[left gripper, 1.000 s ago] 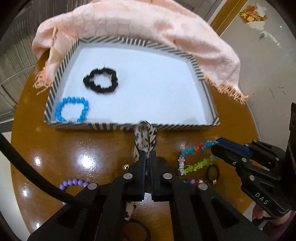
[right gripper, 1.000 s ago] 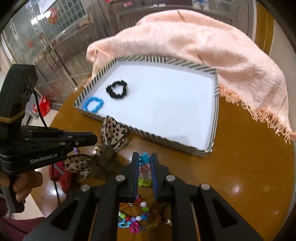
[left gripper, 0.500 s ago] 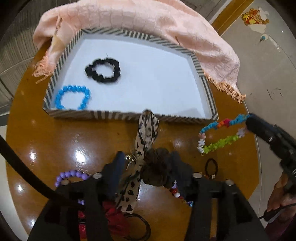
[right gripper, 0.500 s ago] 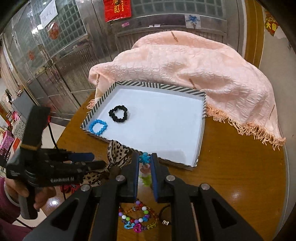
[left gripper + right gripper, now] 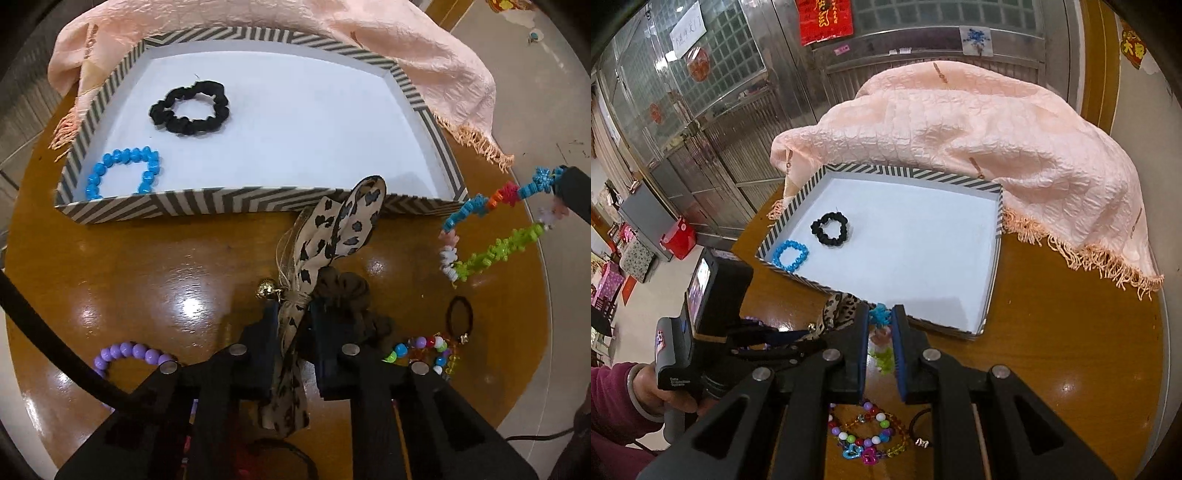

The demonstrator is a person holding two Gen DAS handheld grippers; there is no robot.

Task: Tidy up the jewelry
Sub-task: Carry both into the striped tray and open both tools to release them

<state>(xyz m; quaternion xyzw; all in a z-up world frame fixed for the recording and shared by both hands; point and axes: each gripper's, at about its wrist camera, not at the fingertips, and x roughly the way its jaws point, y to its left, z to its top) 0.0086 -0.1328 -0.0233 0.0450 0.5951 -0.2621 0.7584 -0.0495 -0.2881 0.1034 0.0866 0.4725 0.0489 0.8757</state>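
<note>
Reclosed left claw point(image 5: 291, 317); tray point(image 5: 236, 206) holds scrunchie point(image 5: 190, 107) (plus blue bracelet point(image 5: 123, 173)).

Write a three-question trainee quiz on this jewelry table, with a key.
1. True or false: the striped tray already holds a black scrunchie and a blue bead bracelet.
2. What is the left tool clamped on?
A. purple bead bracelet
B. leopard-print bow
C. thin black hair tie
3. Fill in: the right tool holds a bracelet of ____-shaped beads.

Key
1. True; both lie at the tray's left end.
2. B; the jaws have just been closing and now pinch the bow's knot.
3. Flower; the multicolour flower bracelet hangs off the table.
</note>
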